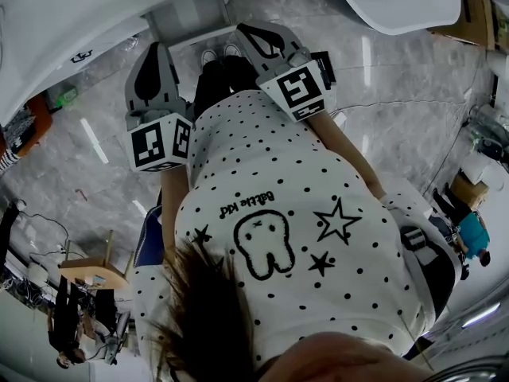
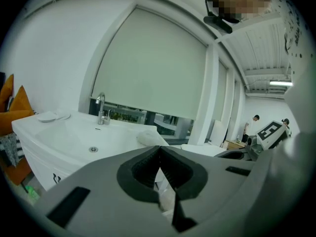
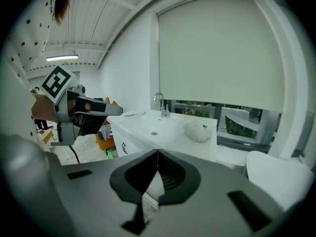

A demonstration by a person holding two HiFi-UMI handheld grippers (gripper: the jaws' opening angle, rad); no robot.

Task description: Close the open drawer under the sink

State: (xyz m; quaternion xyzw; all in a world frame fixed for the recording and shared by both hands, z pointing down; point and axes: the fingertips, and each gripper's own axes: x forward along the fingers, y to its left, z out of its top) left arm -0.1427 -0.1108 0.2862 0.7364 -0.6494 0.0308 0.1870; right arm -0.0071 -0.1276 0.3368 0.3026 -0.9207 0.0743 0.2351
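Polka-dot shirt (image 1: 302,237) fills most of the head view, lol. Left claw (image 2: 159,149) and right claw (image 3: 157,153) are both squeezed fully together with nothing in them, held side by side in front of the person. Drawer (image 1: 189,16) looks pulled out from under the white sink (image 1: 71,22), past the claw tips, just beyond the person's shoes (image 1: 216,54).

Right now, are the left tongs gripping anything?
No, in the left gripper view the grey left tongs are shut, jaws meeting tip to tip with nothing between them.
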